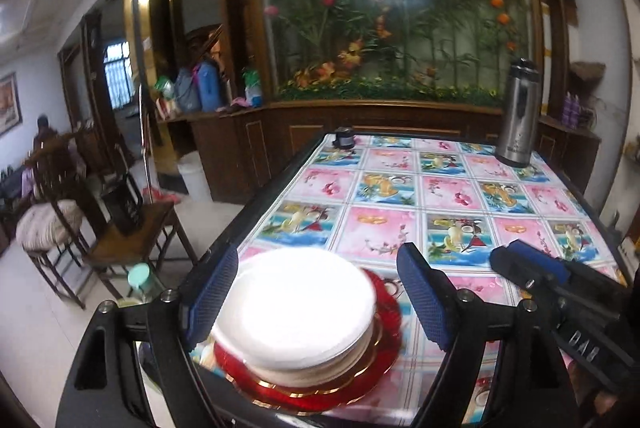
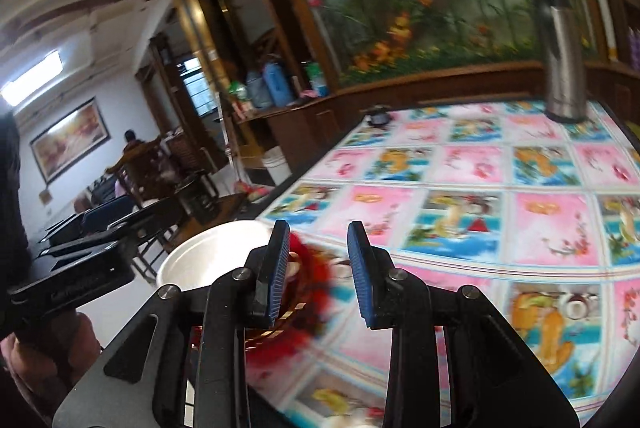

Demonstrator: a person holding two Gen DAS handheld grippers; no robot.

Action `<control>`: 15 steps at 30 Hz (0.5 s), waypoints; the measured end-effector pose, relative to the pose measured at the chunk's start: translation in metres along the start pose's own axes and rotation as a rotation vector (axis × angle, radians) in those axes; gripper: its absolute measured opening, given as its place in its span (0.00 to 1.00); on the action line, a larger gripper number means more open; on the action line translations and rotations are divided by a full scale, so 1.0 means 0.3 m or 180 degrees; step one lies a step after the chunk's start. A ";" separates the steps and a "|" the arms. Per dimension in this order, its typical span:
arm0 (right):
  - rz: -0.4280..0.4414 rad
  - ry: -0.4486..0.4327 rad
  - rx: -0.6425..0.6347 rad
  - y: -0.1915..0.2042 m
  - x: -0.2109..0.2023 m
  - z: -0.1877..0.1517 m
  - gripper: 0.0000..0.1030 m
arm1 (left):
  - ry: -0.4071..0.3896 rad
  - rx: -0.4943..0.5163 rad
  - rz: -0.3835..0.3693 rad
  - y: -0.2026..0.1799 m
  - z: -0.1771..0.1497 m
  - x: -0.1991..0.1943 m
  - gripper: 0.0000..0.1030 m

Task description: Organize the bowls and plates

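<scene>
From my left wrist feed, the white bowls (image 1: 298, 312) are so overexposed I can't count them, perhaps 2, and they hide most of the red plate (image 1: 384, 360) beneath. My right wrist feed is motion-blurred; its left finger (image 2: 276, 268) covers the plate's edge (image 2: 308, 256), and the tablecloth (image 2: 500, 228) pictures are smeared.

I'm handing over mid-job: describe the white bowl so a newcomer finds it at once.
Start at the table with the pink-and-blue picture cloth and go to its near left corner. There a red plate with gold trim carries the white bowl. It is the only plain white dish; the steel flask stands far back.
</scene>
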State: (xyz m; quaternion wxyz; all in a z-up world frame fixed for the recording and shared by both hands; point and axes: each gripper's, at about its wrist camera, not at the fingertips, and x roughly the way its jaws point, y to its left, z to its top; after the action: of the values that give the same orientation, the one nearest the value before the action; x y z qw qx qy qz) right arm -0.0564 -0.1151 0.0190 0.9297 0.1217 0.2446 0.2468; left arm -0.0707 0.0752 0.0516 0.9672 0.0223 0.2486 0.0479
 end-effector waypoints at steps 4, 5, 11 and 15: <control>0.0182 0.0159 -0.0155 0.107 0.048 -0.048 0.29 | 0.0060 -0.0205 0.0128 0.083 -0.031 -0.012 0.80; 0.0210 0.0195 -0.0185 0.127 0.058 -0.058 0.29 | 0.0081 -0.0235 0.0159 0.099 -0.036 -0.014 0.80; 0.0328 0.0328 -0.0369 0.233 0.089 -0.100 0.29 | 0.0047 -0.0372 0.0278 0.167 -0.060 -0.042 0.81; 0.0343 0.0390 -0.0467 0.280 0.101 -0.119 0.29 | 0.0030 -0.0432 0.0309 0.195 -0.066 -0.046 0.82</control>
State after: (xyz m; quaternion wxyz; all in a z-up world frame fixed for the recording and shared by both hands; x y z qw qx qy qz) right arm -0.0853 -0.0243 0.0058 0.9049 0.0511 0.2753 0.3206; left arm -0.0971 0.1324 0.0449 0.9618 -0.0315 0.2479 0.1115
